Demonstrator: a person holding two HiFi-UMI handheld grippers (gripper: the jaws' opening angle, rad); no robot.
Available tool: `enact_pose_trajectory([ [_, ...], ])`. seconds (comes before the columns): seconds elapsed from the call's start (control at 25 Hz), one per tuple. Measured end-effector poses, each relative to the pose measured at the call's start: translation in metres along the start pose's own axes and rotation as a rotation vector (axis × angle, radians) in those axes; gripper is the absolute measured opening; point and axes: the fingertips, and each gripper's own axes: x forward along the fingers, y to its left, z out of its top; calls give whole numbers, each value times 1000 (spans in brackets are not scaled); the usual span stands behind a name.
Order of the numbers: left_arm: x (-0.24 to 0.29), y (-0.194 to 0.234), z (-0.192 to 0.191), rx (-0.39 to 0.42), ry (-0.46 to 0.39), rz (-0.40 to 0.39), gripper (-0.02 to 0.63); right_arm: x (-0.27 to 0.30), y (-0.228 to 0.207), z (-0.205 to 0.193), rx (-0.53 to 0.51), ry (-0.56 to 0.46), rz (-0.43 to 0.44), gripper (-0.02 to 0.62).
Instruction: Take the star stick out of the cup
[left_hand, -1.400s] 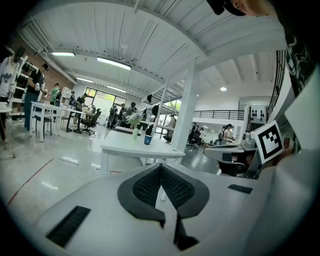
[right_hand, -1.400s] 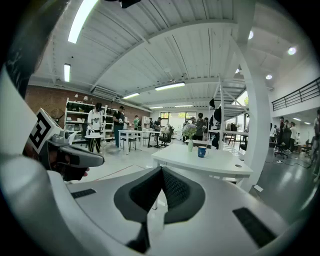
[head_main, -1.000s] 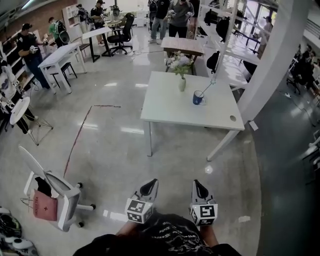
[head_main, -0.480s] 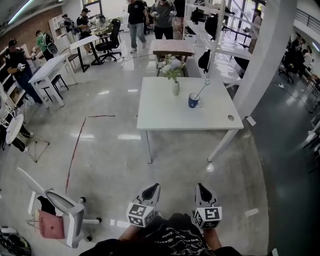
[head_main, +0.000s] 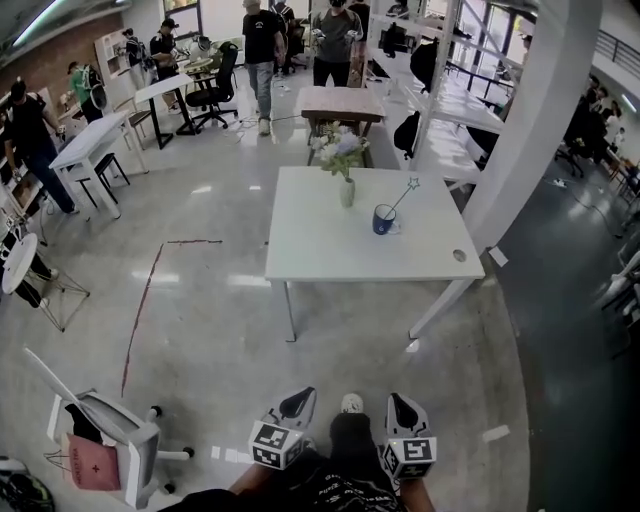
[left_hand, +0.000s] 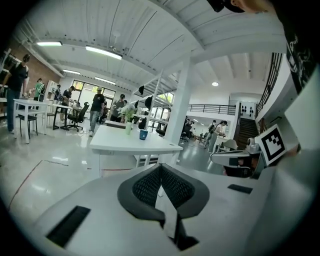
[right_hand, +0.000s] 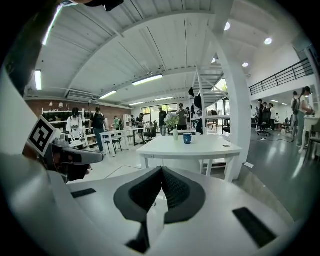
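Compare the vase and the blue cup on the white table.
The vase is pale, tall and narrow; the cup is dark blue, short and wide. The vase holds flowers; the cup holds a star stick leaning to the right. Both stand upright on the white table, apart from each other.

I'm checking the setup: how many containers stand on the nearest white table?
2: a vase of flowers near the far edge, and a blue cup just right of it, holding the star stick. None seem hidden.
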Motion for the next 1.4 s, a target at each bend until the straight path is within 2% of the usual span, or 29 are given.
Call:
enact_pose_trajectory([
  [0.28,54,10,27,-2,8,25,20,55,-37,27,28,13,38,9],
  [0.56,151,14,72,-6,-21,58,20,136,-107,81,-42,-46,106,9],
  [0.72,197,14,97,14,-43,77,20,172,-147,107,-43,-78,123,9],
  [0.84,226,16,107,-5,-47,99,20,190,-172,124,-42,-98,144,8],
  [1.08,274,15,126,-5,-74,130,20,216,-207,134,-55,-91,161,8],
  [1.4,314,21,132,-17,-62,99,20,241,-222,133,-36,-79,163,9],
])
